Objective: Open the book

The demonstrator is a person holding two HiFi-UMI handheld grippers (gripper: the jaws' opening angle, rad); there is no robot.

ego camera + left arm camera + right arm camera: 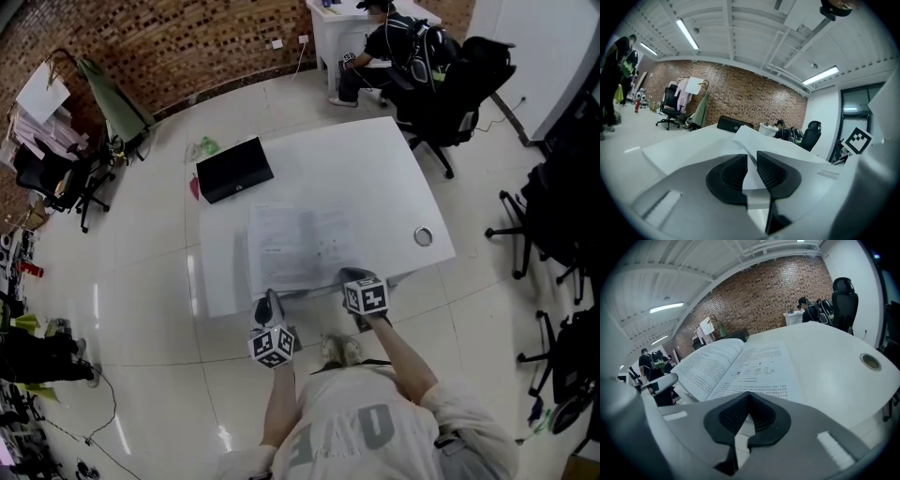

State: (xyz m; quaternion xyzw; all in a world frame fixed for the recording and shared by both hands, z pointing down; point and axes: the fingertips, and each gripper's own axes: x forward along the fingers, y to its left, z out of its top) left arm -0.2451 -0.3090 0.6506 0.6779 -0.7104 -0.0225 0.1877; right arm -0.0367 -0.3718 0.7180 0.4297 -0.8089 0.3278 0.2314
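An open book [300, 246] lies flat on the white table [375, 159], its printed pages facing up. My left gripper [269, 304] sits at the book's near left corner, by the table's front edge. In the left gripper view that gripper [752, 168] is open, and a raised white page corner [751, 138] shows beyond the narrow gap, with nothing pressed between the pads. My right gripper [354, 277] rests at the book's near right edge. The right gripper view shows that gripper [749, 411] shut and empty, just short of the right-hand page [759, 366].
A black box [234, 170] lies at the table's far left corner. A round cable grommet [423, 236] sits near the right edge. A black office chair [459, 94] stands behind the table, and a person [380, 52] sits at a far desk.
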